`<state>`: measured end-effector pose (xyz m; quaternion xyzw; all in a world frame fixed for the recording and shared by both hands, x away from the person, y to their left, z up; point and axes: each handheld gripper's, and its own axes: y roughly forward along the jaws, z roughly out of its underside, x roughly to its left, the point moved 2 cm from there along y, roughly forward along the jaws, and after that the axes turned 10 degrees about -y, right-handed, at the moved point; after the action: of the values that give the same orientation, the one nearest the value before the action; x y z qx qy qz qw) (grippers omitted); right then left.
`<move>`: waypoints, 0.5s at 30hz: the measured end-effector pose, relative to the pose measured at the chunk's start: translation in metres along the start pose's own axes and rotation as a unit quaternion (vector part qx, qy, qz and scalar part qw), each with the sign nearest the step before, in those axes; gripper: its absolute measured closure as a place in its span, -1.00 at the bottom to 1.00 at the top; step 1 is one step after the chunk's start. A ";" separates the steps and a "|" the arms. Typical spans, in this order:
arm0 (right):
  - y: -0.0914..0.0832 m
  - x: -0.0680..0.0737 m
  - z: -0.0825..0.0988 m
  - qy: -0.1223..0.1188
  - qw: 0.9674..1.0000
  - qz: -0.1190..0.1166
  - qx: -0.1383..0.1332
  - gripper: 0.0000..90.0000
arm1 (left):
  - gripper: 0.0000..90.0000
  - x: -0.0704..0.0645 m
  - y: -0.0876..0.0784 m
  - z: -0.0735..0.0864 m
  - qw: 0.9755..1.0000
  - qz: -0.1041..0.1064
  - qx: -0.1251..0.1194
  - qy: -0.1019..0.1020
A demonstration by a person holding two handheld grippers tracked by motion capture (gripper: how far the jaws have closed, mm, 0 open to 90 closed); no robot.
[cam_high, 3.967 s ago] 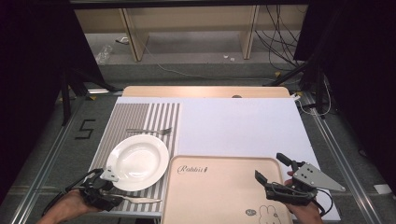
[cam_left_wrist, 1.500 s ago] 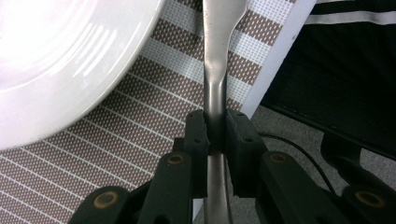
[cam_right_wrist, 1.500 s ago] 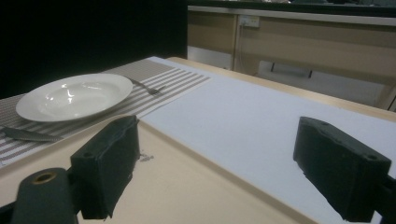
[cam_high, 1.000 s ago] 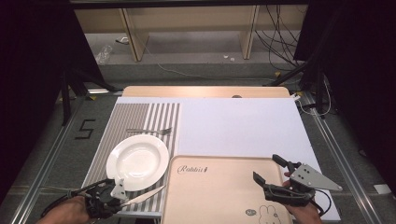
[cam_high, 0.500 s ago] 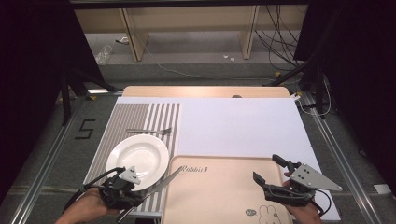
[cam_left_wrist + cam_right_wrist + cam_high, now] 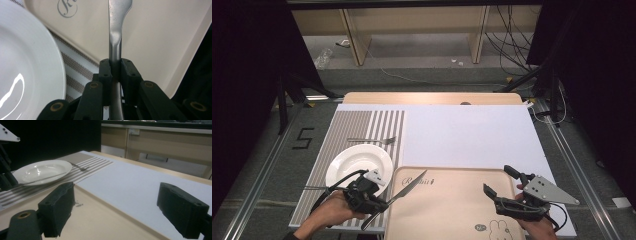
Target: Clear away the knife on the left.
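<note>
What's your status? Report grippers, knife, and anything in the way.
Left gripper shut on knife, blade over tray corner. Right gripper open, holding nothing, above tray. Plate close beside knife; fork beyond it.

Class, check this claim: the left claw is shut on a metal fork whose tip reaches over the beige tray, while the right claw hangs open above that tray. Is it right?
One thing is wrong: the left claw grips a silver metal table knife, not a fork, as the left gripper view shows. The rest stands: its tip reaches over the beige plastic tray, and the right claw hangs open above that tray.
</note>
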<state>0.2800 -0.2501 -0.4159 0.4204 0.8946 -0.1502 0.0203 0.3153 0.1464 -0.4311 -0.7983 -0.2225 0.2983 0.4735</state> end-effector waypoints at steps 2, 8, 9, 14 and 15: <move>0.000 0.000 0.000 0.000 1.000 0.000 -0.001 -0.66 | 0.76 -0.003 0.003 -0.005 1.000 0.002 0.002 -0.003; 0.000 0.000 0.000 -0.001 1.000 0.001 -0.003 -0.66 | 0.76 -0.014 0.007 -0.016 1.000 0.011 0.006 0.007; 0.000 0.000 0.000 -0.001 1.000 0.001 -0.003 -0.66 | 0.76 -0.017 0.009 -0.017 1.000 0.013 0.007 0.006; 0.000 0.000 0.000 -0.001 1.000 0.001 -0.003 -0.66 | 0.76 -0.025 0.015 -0.023 1.000 0.016 0.018 0.012; 0.000 0.000 0.000 -0.001 1.000 0.001 -0.003 -0.66 | 0.76 -0.027 0.018 -0.025 1.000 0.017 0.021 0.014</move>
<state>0.2799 -0.2504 -0.4155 0.4211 0.8945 -0.1480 0.0229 0.3140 0.1056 -0.4303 -0.7961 -0.1964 0.2994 0.4879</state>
